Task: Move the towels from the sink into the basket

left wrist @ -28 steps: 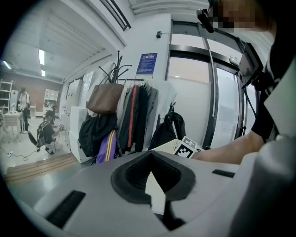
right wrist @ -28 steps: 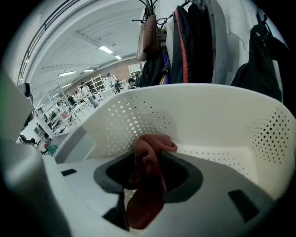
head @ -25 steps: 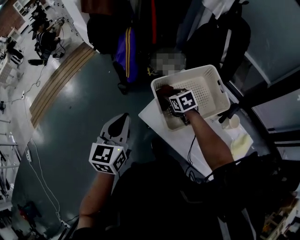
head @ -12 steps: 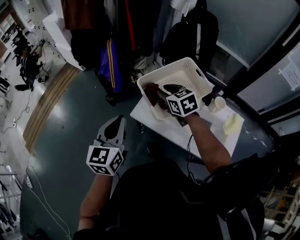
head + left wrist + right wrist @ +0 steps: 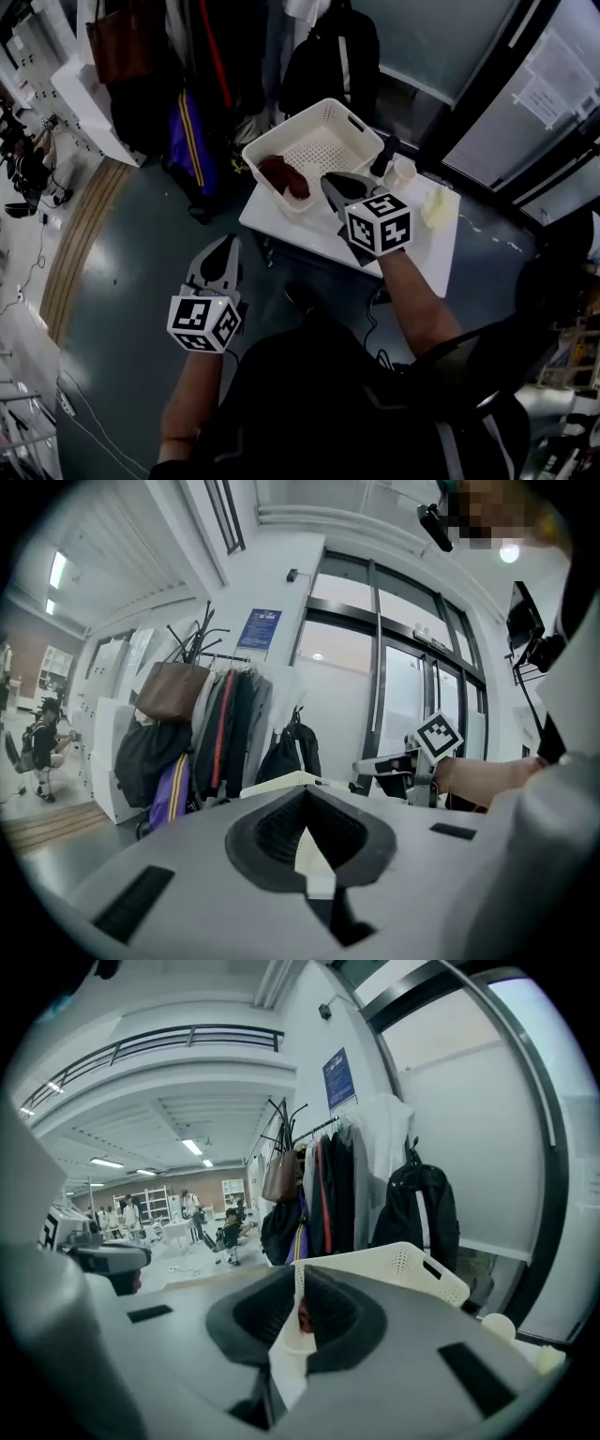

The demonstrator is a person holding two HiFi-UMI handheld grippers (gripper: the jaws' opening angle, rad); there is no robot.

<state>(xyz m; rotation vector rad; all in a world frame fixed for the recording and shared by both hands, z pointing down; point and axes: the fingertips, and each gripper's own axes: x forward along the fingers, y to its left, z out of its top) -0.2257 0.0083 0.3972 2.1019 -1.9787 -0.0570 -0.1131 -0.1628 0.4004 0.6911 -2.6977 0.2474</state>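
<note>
The right gripper (image 5: pixel 330 180) is hanging over the white table (image 5: pixel 309 234), just below the basket in the upper middle of the head view. Its jaws have just been closing and are now clenched on nothing; its own view is showing only basket wall through the slit. The left gripper (image 5: pixel 227 246), lower left over the floor, is sitting clenched and empty too.

I'm reading this as the moment to go for another towel. Doing it well means opening the jaws wide before reaching in, then pinching a thick fold mid-cloth so nothing is trailing over the rim. No sink is showing in any view, so I can't say where the rest are lying.

Containers now: the white perforated basket (image 5: pixel 281 127) is holding one dark red towel (image 5: pixel 284 176) near its left wall. The small white cup (image 5: pixel 403 172) is standing just right of it, contents too small to tell.
</note>
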